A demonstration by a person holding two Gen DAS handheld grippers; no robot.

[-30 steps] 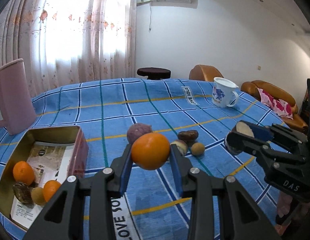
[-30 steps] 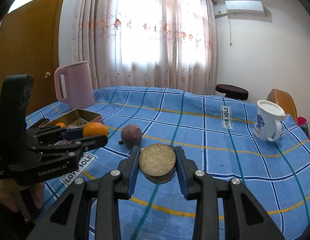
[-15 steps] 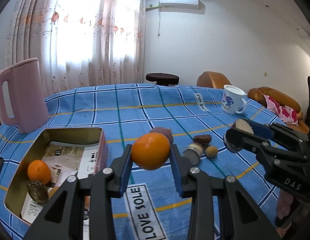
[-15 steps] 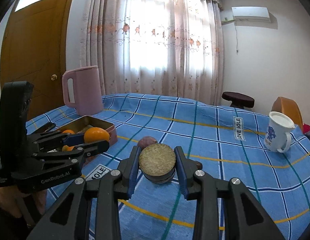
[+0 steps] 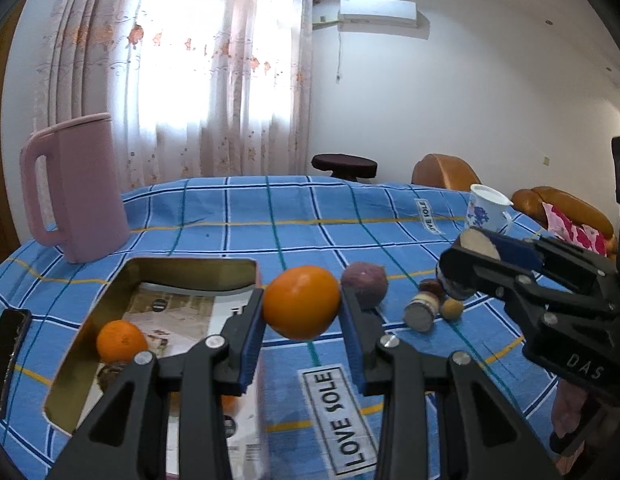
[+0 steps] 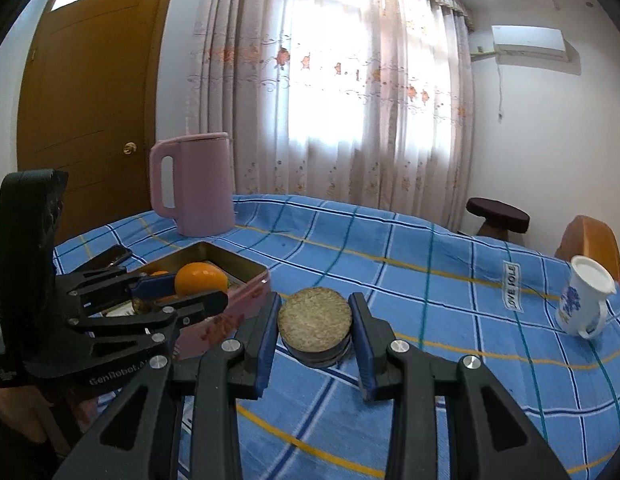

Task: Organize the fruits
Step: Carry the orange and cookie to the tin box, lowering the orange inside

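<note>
Smooth round orange (image 5: pixel 301 302), rough flat-topped fruit (image 6: pixel 314 323)

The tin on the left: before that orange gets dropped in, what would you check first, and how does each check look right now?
1. Left gripper grips orange: ok.
2. Orange above tin: not ok, it hangs beside the rim.
3. Room in tin: ok, bare paper lining beside the orange already inside.
4. Right gripper grips its round piece: ok.
5. Grippers apart: ok.
6. Tin's near corner: cannot tell, fingers hide it.
</note>
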